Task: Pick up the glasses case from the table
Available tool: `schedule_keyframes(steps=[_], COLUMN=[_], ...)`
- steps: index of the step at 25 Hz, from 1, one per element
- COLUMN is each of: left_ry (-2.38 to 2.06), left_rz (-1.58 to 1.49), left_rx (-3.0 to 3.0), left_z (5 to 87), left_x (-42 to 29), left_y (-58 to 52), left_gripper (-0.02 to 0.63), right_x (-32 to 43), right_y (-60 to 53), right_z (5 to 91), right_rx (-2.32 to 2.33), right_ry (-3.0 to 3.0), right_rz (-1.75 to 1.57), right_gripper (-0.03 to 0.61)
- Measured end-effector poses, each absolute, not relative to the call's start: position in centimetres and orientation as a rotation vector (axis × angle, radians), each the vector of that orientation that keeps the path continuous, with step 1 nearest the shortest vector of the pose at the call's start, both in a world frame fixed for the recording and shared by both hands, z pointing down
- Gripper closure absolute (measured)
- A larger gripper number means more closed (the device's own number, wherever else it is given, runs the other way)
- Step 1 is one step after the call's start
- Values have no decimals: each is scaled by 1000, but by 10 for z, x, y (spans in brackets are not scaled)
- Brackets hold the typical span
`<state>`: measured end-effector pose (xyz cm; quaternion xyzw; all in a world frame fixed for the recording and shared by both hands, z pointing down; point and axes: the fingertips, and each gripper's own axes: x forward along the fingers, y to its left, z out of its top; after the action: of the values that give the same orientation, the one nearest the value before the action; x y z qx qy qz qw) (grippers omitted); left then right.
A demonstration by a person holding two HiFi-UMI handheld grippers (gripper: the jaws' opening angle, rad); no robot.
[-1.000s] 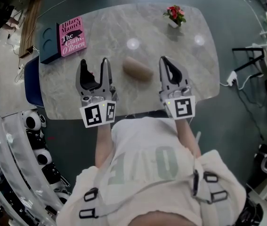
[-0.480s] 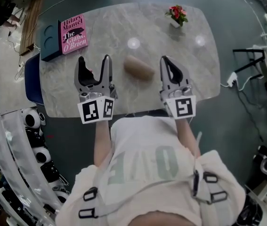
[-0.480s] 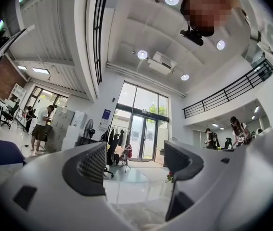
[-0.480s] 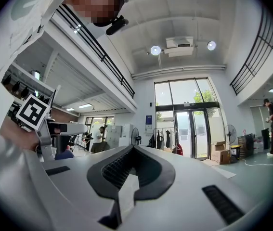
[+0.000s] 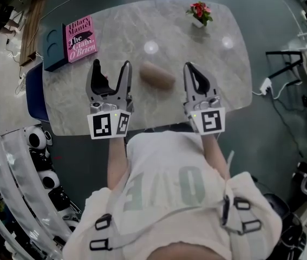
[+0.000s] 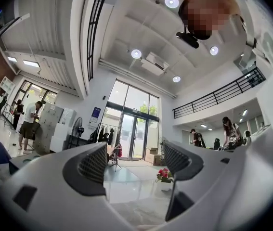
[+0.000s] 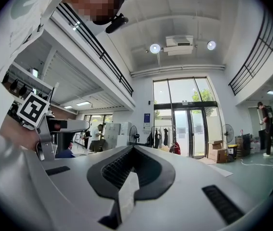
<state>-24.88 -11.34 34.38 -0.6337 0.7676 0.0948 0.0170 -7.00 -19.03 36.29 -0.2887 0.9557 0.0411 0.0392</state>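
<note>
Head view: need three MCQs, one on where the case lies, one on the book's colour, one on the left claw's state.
1. The case lies:
A. between left claw and right claw
B. left of both
C. right of both

2. The book is:
A. green
B. pink
C. white

3. The left claw is:
A. shut on the case
B. shut, empty
C. open, empty

Answers:
1. A, it sits in the gap between them.
2. B, its cover is pink.
3. C, its jaws have just been opening and stand apart with nothing between them.
</note>
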Motion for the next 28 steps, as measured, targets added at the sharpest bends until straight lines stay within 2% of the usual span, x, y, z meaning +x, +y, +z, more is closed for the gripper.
schedule_keyframes(steps=[6,13,20,28], left_ry=[2132,1700,1170,700], left_rz=[103,-287,-848,-1222], left_rx=[-2259,-2440,-2543,-2503], left_z=[343,335,397,452], left_x=[-219,-182,-144,-121], left_y=[-141,-164,-172,-171], left_gripper=[265,265,265,265], right_x=[-63,-54,-47,-32], right_y=[-190,-192,-192,-189], right_z=[363,362,363,364], right_rx=[-904,-943,-992,-1060], right_ry=[2924,2912,2899,2865], right_rz=[129,130,148,130], right_gripper=[577,577,577,577])
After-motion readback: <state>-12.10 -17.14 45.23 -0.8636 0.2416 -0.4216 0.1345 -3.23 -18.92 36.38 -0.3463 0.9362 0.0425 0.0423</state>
